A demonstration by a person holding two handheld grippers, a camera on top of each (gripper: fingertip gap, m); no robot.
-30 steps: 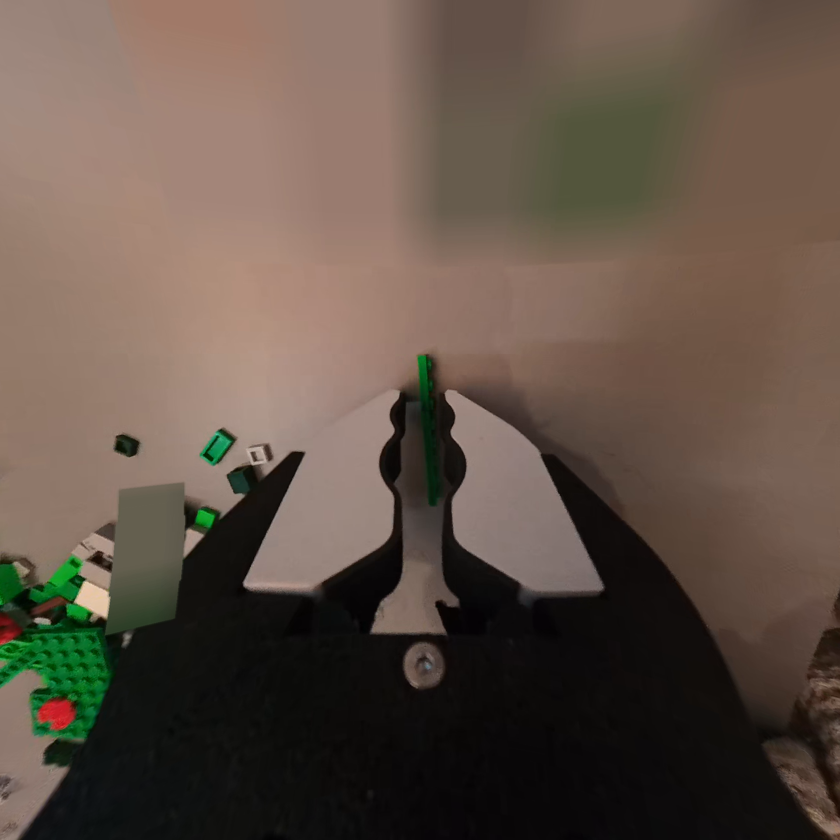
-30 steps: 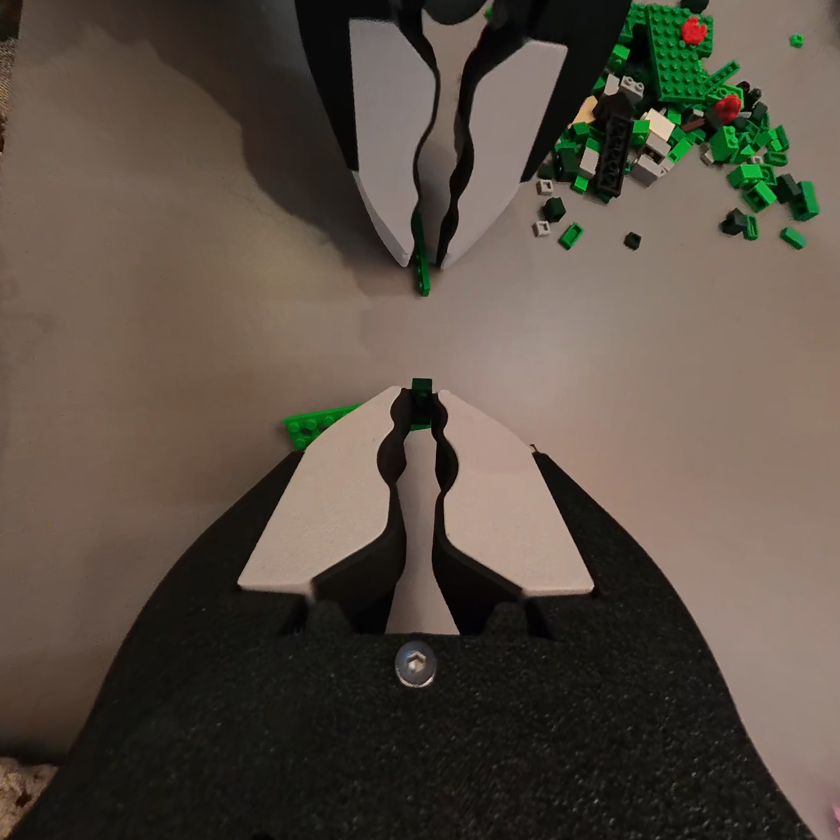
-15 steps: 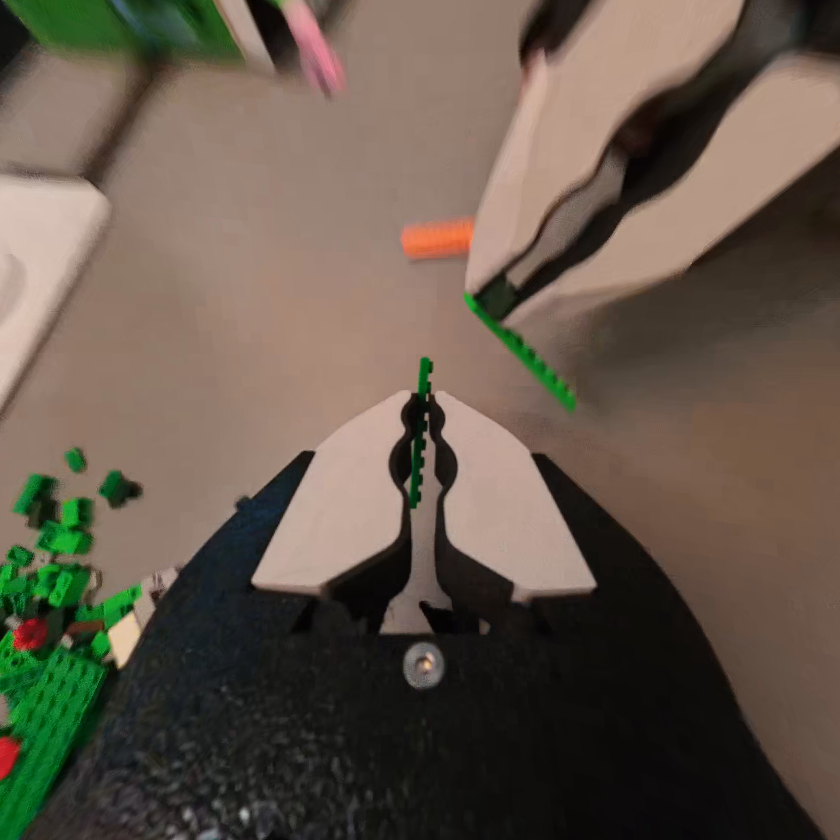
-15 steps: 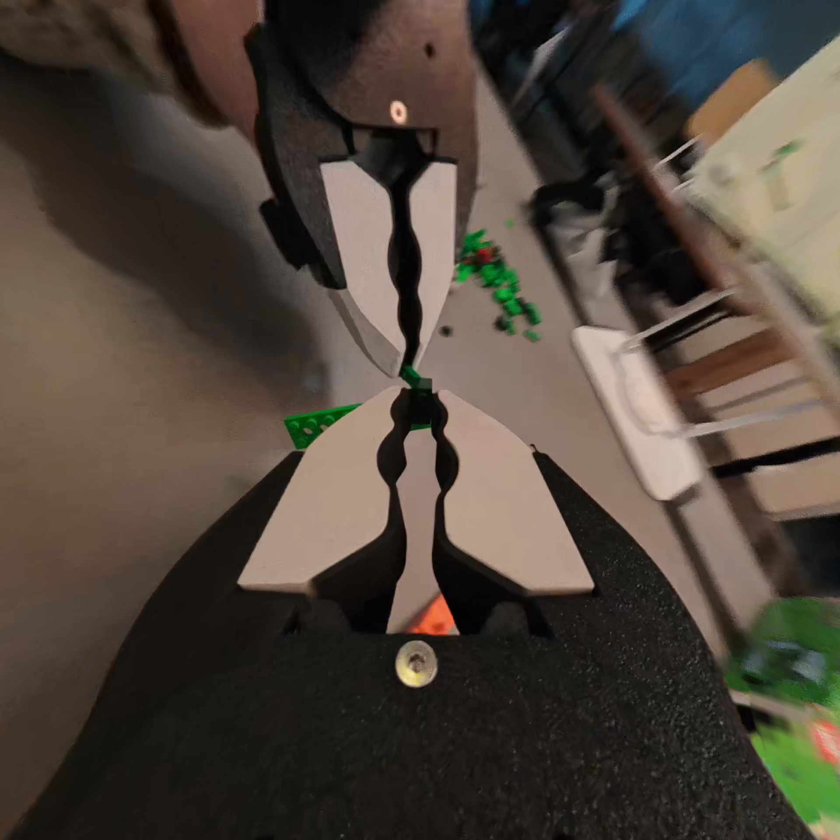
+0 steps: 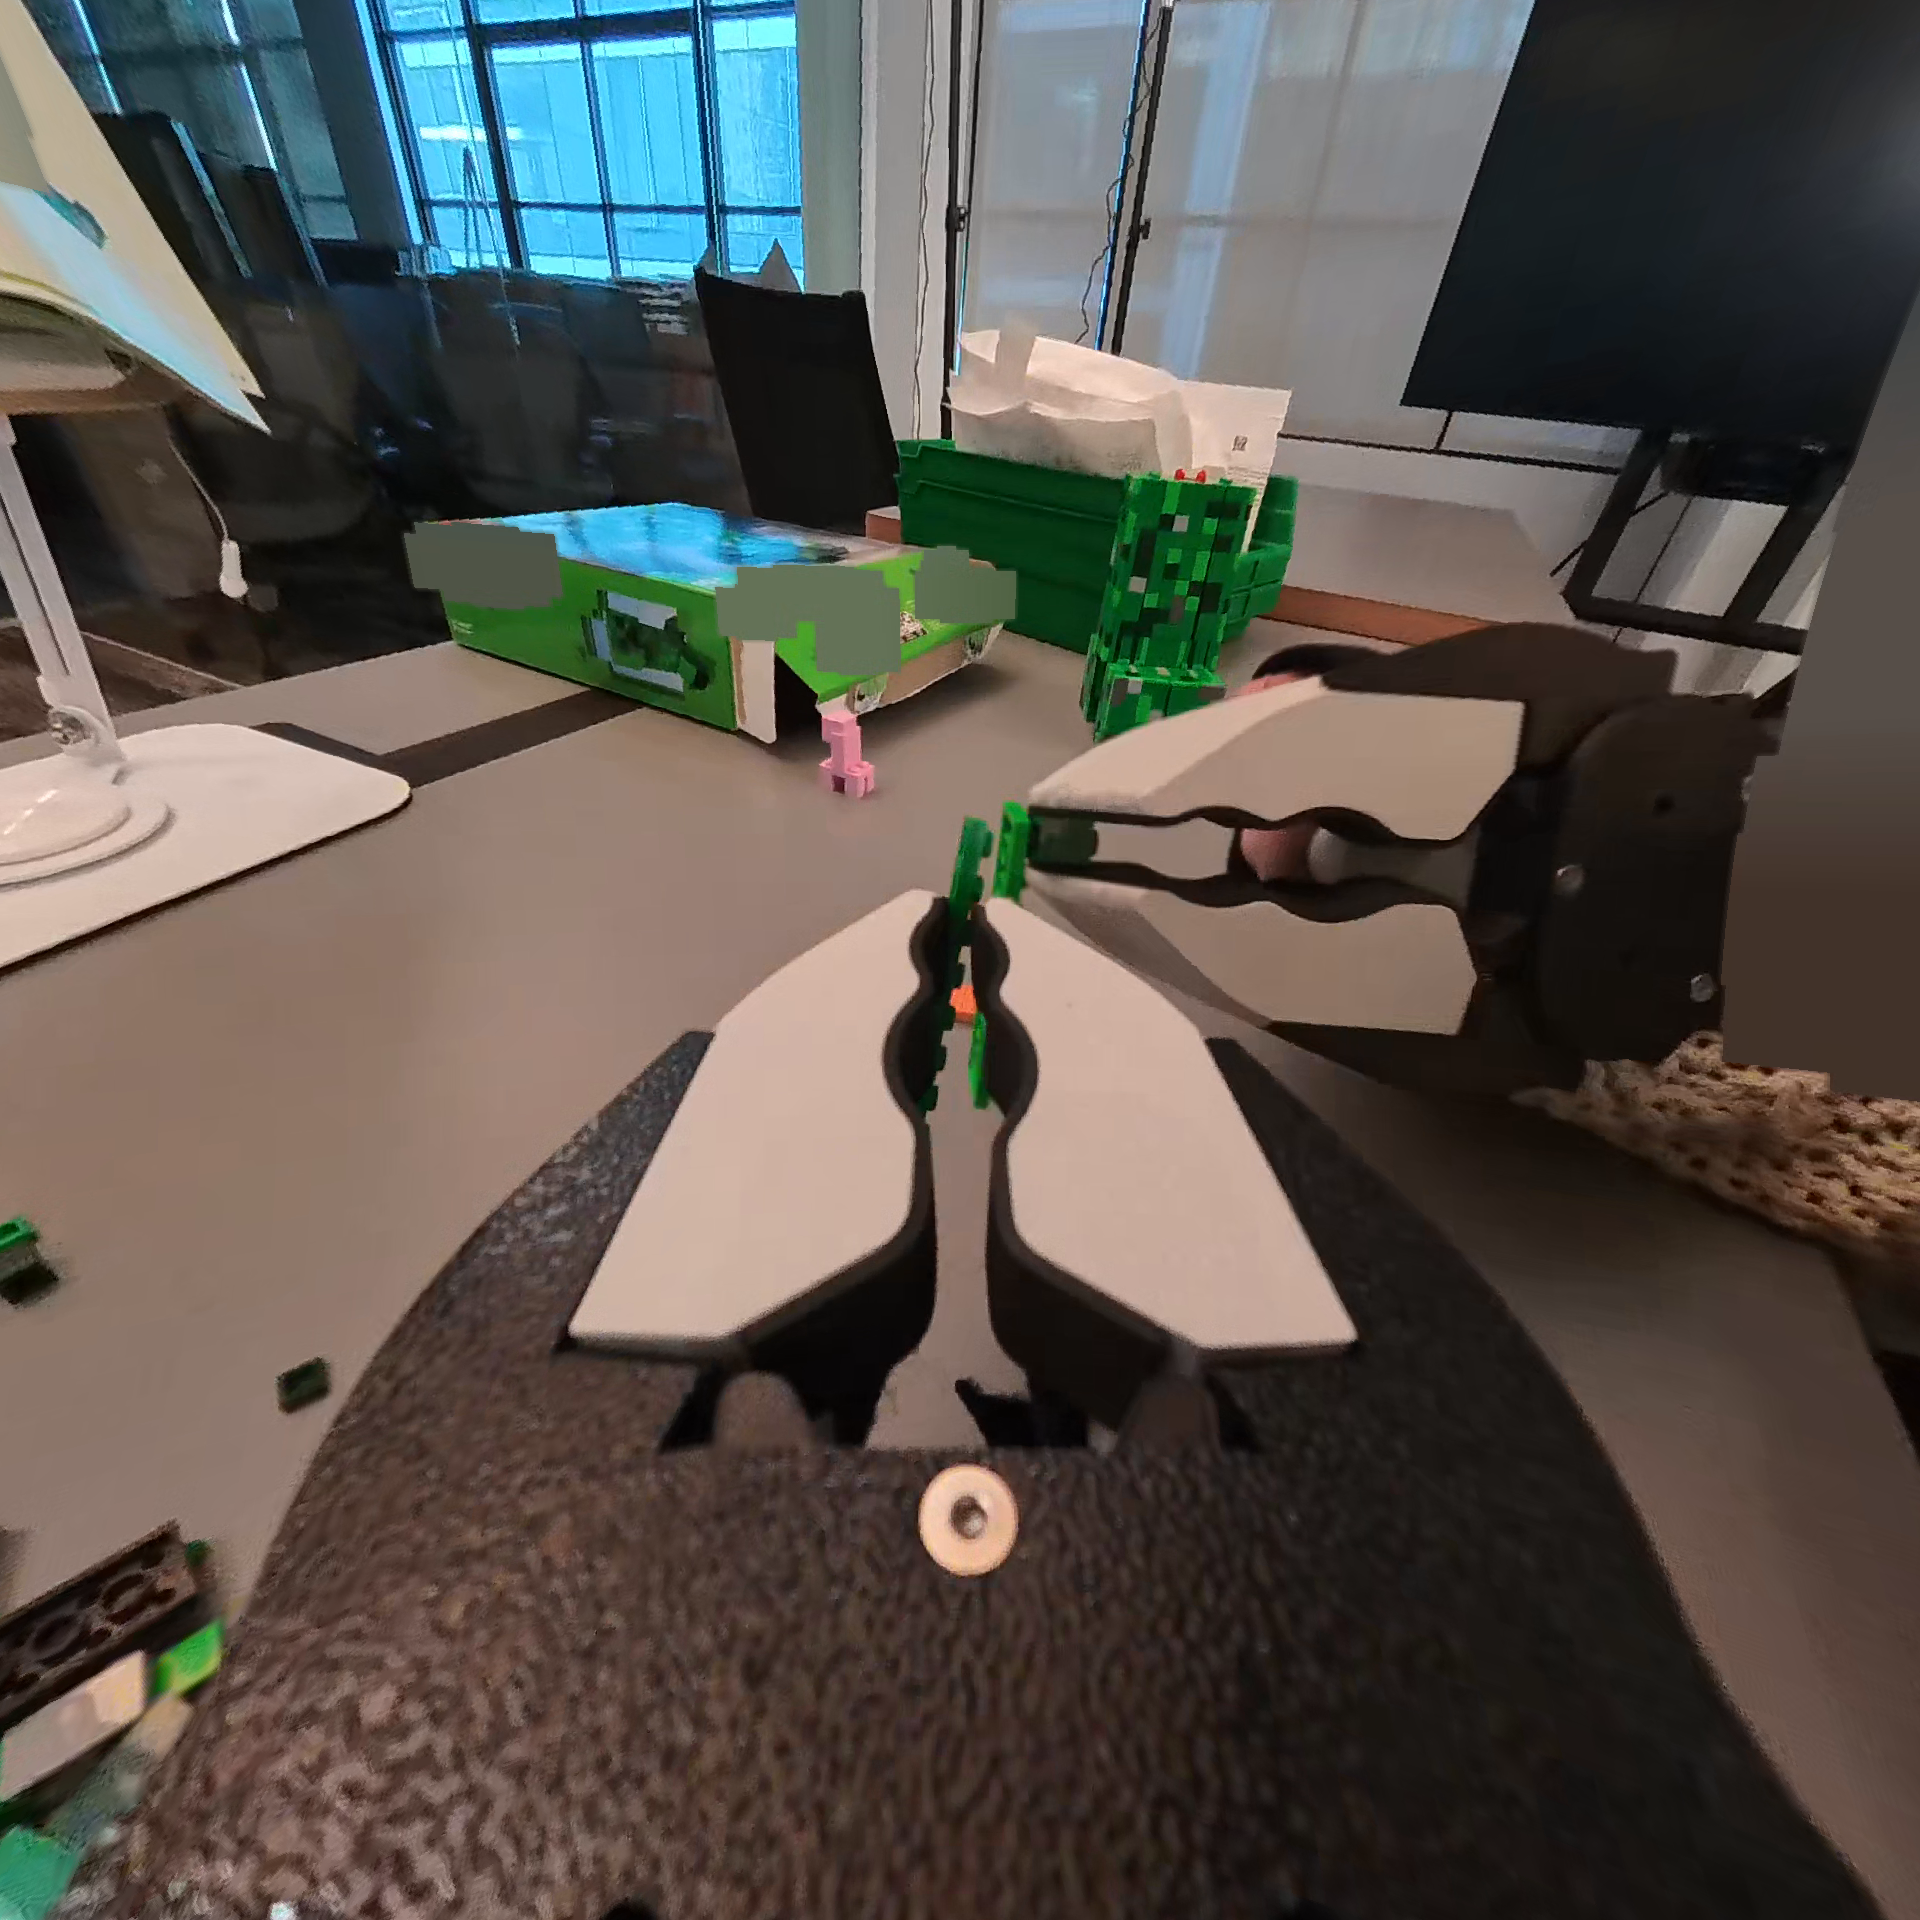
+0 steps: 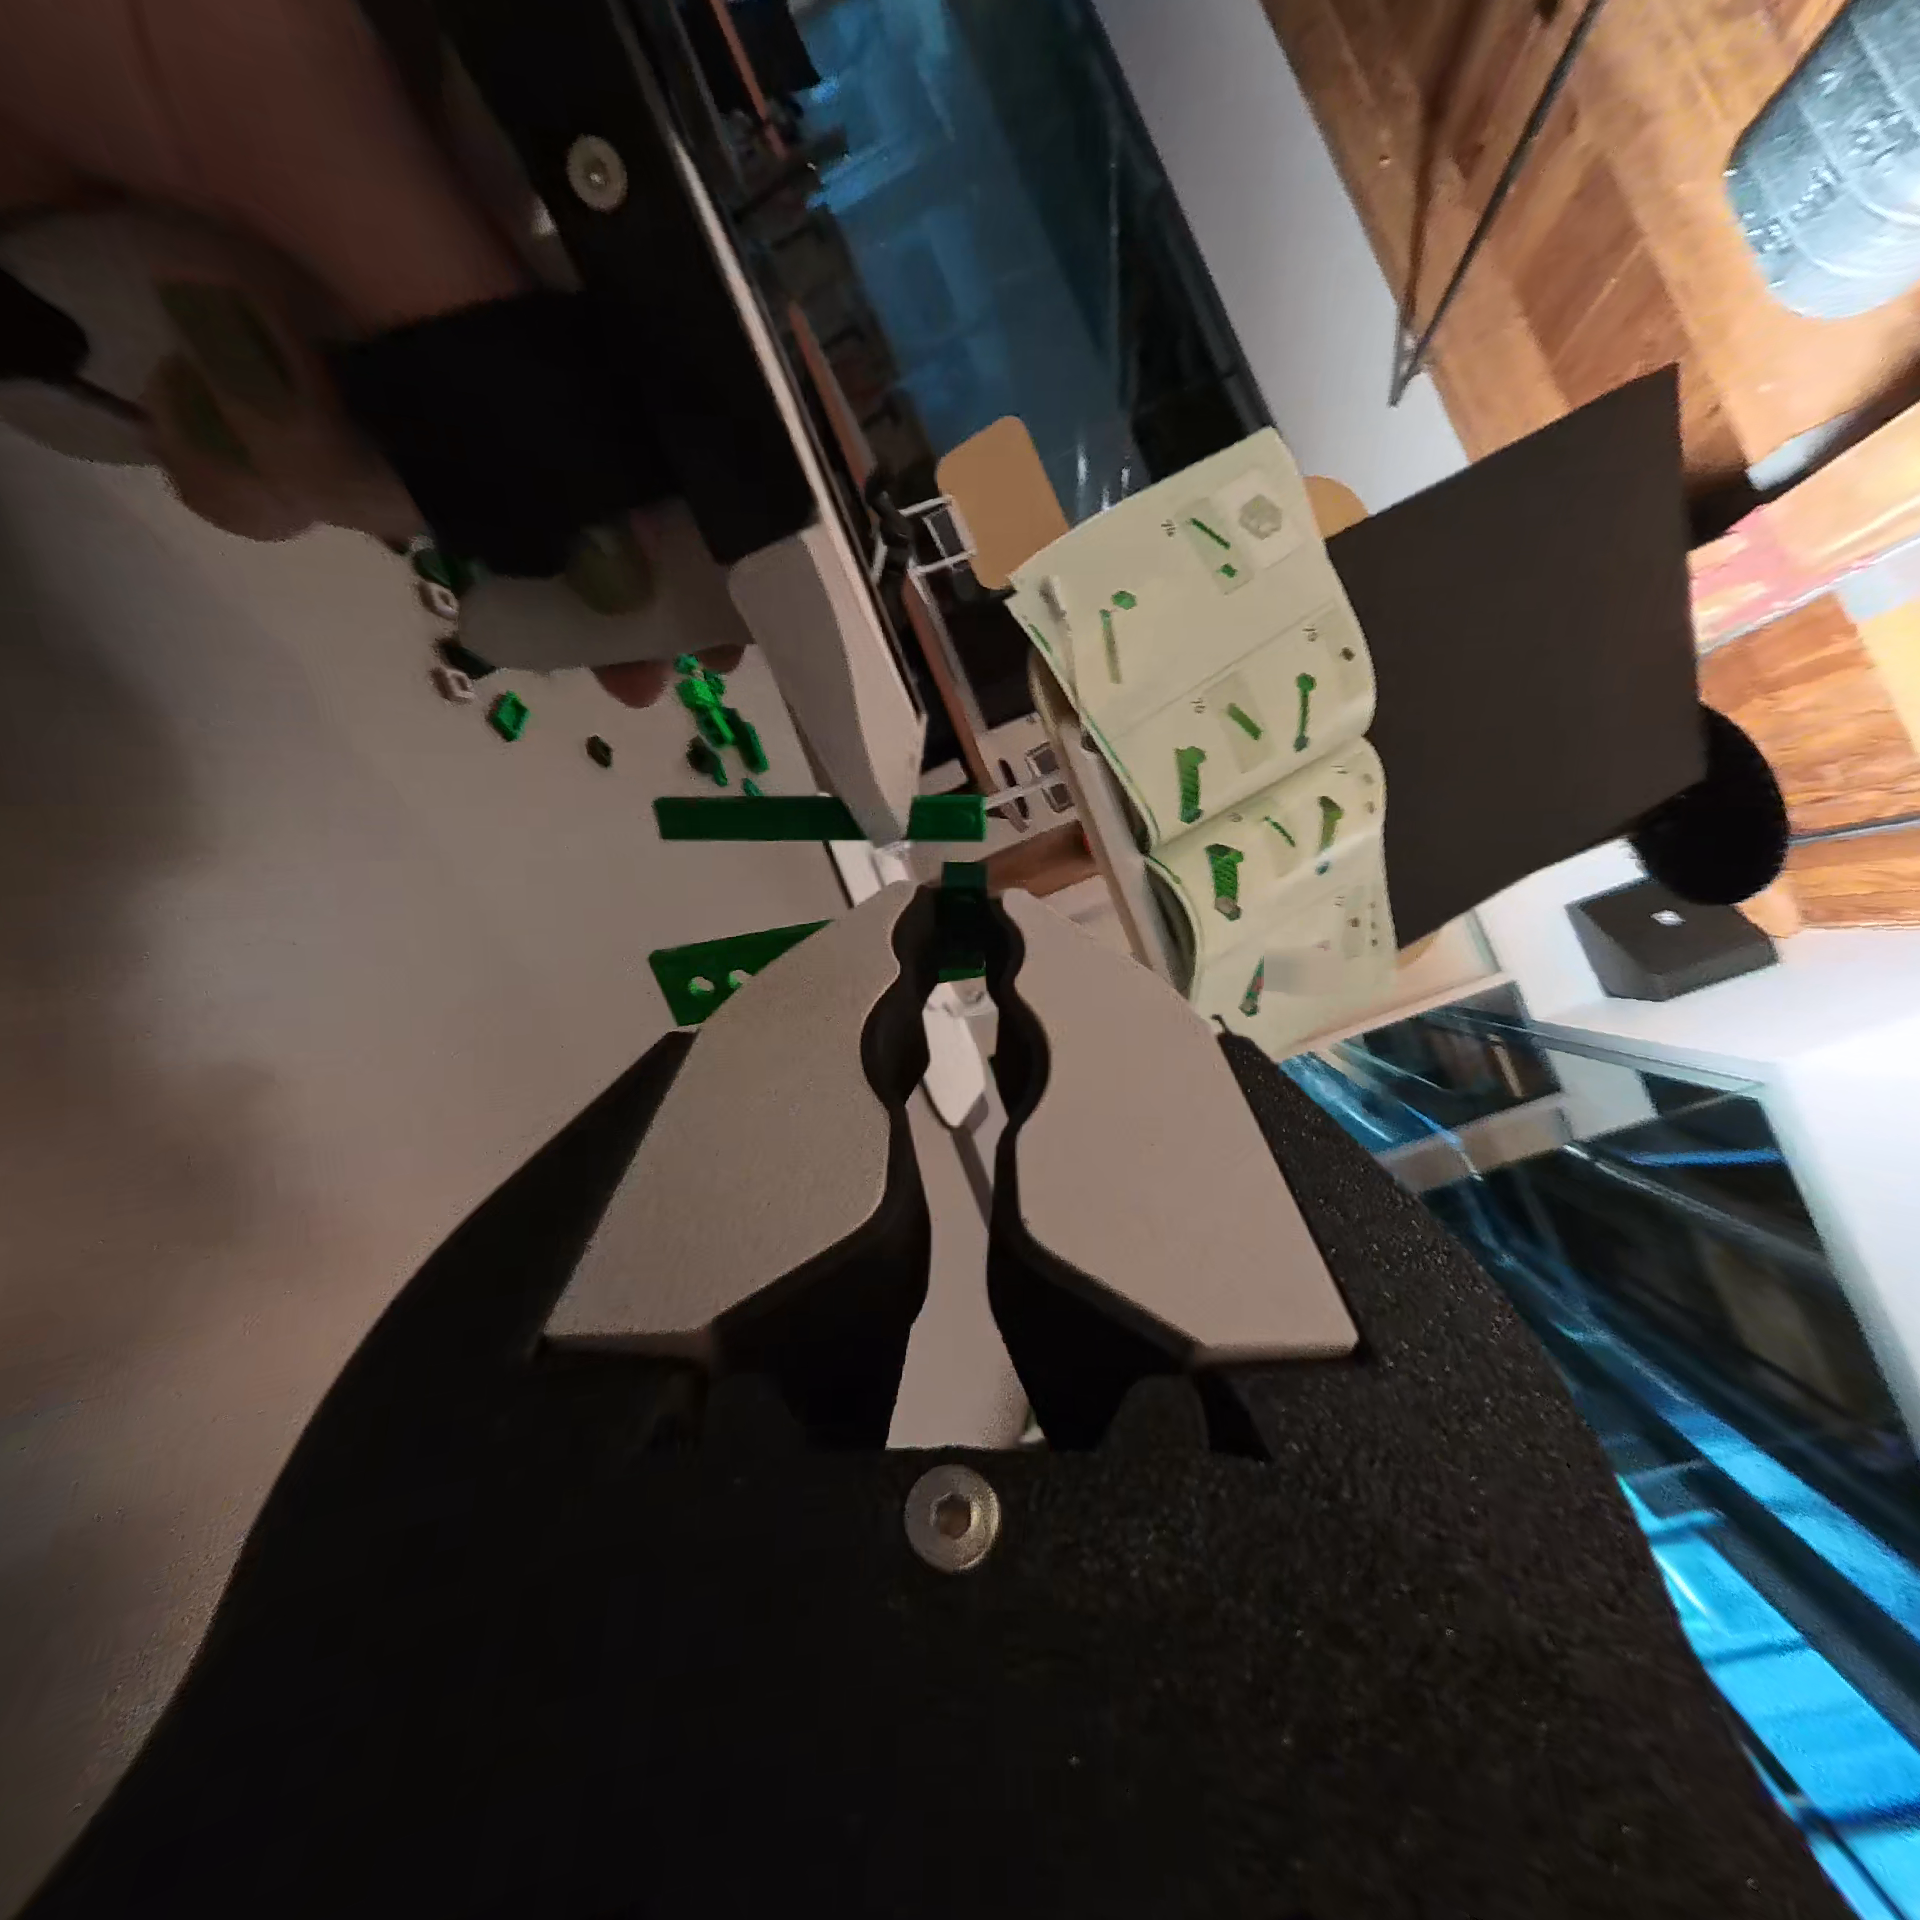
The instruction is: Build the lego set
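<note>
In the left wrist view my left gripper is shut on a thin green plate held edge-on and raised above the grey table. My right gripper comes in from the right, shut on a small dark green brick that is stuck on a long green plate. The two plates stand side by side, almost touching. In the right wrist view my right gripper grips the dark green brick; its plate sticks out left. The left gripper holds its plate just above.
A green set box, a built green block figure, a green bin and a pink figure stand at the back. A white lamp base is at the left. Loose bricks lie at the lower left. An open instruction booklet stands behind. Less than 4 cm separates the two grippers' tips.
Both grippers have lifted off the table and turned from pointing down to level. They have come together, so the two plates now sit side by side. Both grips held.
</note>
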